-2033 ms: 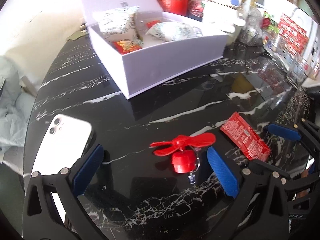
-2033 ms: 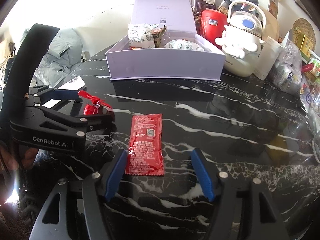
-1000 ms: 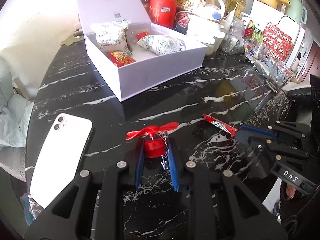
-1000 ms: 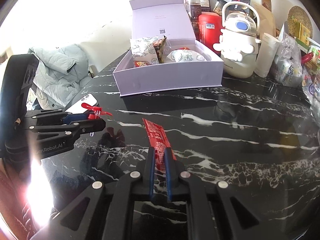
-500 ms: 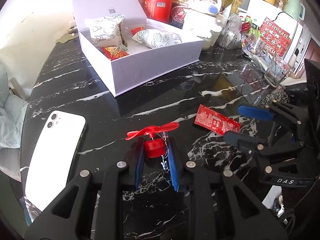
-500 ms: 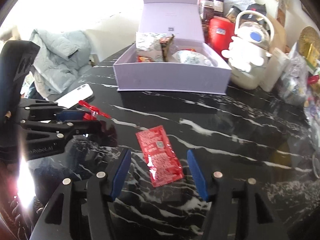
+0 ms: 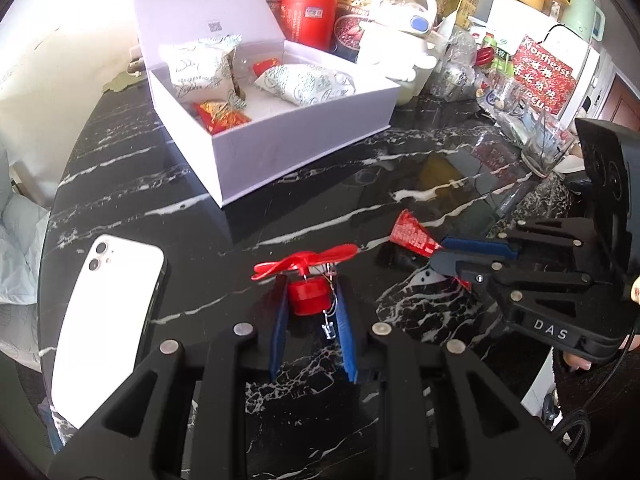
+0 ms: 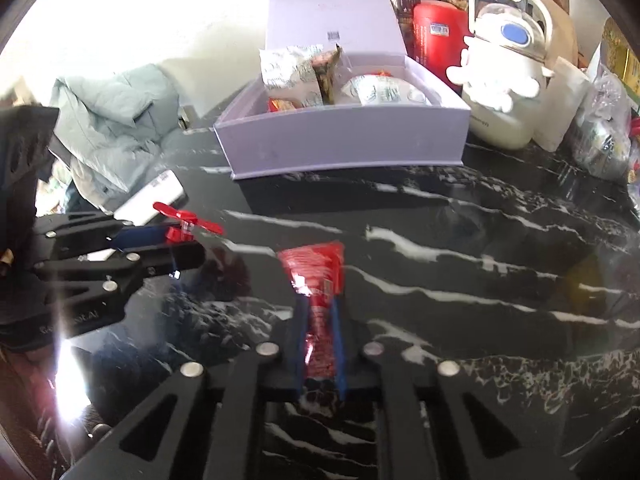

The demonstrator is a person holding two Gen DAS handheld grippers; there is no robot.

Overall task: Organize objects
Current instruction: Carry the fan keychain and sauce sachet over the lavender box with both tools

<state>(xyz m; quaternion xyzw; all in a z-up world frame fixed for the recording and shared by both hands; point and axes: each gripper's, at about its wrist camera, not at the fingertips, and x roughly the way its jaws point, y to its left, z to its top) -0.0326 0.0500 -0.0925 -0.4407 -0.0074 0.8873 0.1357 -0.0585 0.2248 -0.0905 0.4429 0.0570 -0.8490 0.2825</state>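
My left gripper (image 7: 310, 286) is shut on a small red toy fan (image 7: 308, 294) with a red propeller and a metal key ring, just above the black marble table (image 7: 360, 208). The same left gripper (image 8: 176, 240) shows at the left of the right wrist view, with the toy fan (image 8: 186, 224) in it. My right gripper (image 8: 318, 312) is shut on a red ketchup sachet (image 8: 318, 280), which sticks up and forward between the blue pads. In the left wrist view, the right gripper (image 7: 444, 250) pinches the sachet (image 7: 412, 234) edge-on. An open lilac box (image 7: 304, 140) with snack packets stands behind.
A white phone (image 7: 106, 320) lies face down at the table's left edge. Behind the box (image 8: 344, 148) stand a red canister (image 8: 434, 36), a white kettle-like bottle (image 8: 504, 76), jars and bags. A pale green jacket (image 8: 112, 120) lies beyond the table's left side.
The right gripper opened and dropped the sachet flat on the table, then shut on it again and lifted its front end. The left gripper kept hold of the fan.
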